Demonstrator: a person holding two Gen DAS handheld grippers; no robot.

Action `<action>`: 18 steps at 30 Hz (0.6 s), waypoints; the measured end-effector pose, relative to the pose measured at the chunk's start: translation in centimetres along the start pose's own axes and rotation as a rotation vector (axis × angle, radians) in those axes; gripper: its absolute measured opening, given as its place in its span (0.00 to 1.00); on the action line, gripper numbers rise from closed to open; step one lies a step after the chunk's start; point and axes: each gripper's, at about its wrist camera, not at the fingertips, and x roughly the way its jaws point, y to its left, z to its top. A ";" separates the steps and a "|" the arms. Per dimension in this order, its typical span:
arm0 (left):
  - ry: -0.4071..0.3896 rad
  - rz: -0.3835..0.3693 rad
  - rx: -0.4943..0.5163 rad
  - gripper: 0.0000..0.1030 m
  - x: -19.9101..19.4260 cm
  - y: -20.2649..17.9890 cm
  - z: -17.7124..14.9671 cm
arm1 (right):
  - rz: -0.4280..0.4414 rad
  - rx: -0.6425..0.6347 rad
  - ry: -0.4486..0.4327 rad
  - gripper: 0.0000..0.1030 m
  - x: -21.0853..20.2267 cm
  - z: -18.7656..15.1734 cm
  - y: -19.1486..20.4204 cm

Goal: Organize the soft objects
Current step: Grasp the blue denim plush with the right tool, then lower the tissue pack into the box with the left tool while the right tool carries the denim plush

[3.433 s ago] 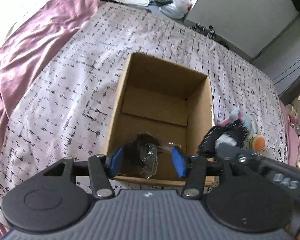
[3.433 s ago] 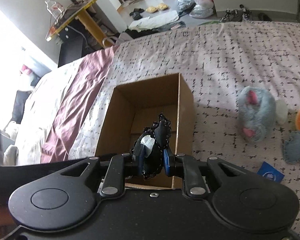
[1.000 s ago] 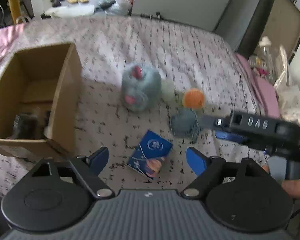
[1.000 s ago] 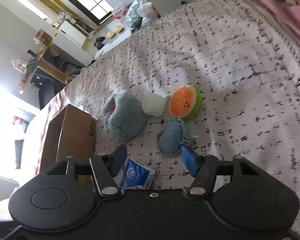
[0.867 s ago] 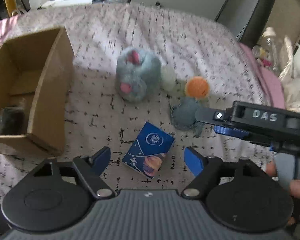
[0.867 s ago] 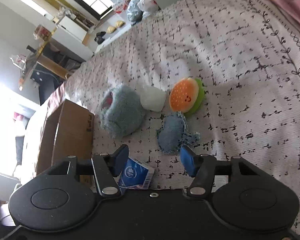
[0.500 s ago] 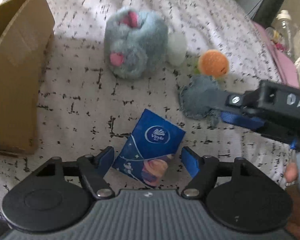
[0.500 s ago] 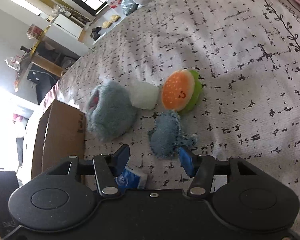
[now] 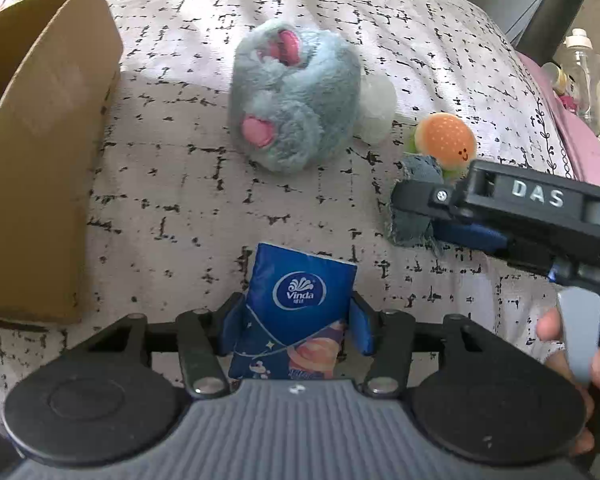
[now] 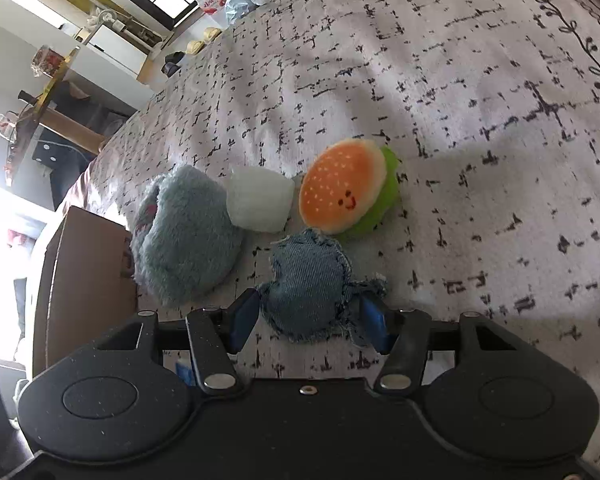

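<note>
Now tissue pack (image 9: 300, 300) between left jaws.

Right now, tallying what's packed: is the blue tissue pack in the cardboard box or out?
Out. The blue tissue pack lies on the bedspread between the left claw fingers, with the cardboard box standing apart to its left.

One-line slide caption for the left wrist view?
Left gripper straddles blue Vinda tissue pack on the patterned bedspread, grey plush toy and cardboard box beyond.
</note>
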 end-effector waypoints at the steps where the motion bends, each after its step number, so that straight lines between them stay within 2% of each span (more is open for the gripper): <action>1: -0.002 -0.003 -0.006 0.52 -0.2 0.2 0.0 | -0.008 -0.014 -0.006 0.52 0.2 0.0 0.2; 2: -0.006 -0.005 -0.007 0.52 -0.5 0.2 0.1 | -0.021 -0.029 -0.011 0.43 0.4 0.0 0.4; 5: -0.026 -0.011 -0.005 0.52 -1.5 0.4 0.3 | -0.065 -0.070 -0.027 0.26 0.5 -0.2 0.7; 6: -0.032 -0.014 -0.008 0.52 -2.0 0.5 0.4 | -0.067 -0.075 -0.027 0.23 0.5 -0.2 0.7; 11: -0.067 -0.032 -0.001 0.52 -4.2 0.8 0.8 | -0.062 -0.101 -0.003 0.21 -0.8 -0.9 1.4; 18: -0.133 -0.046 0.008 0.52 -7.6 1.3 0.8 | -0.066 -0.131 -0.031 0.21 -3.9 -2.5 3.6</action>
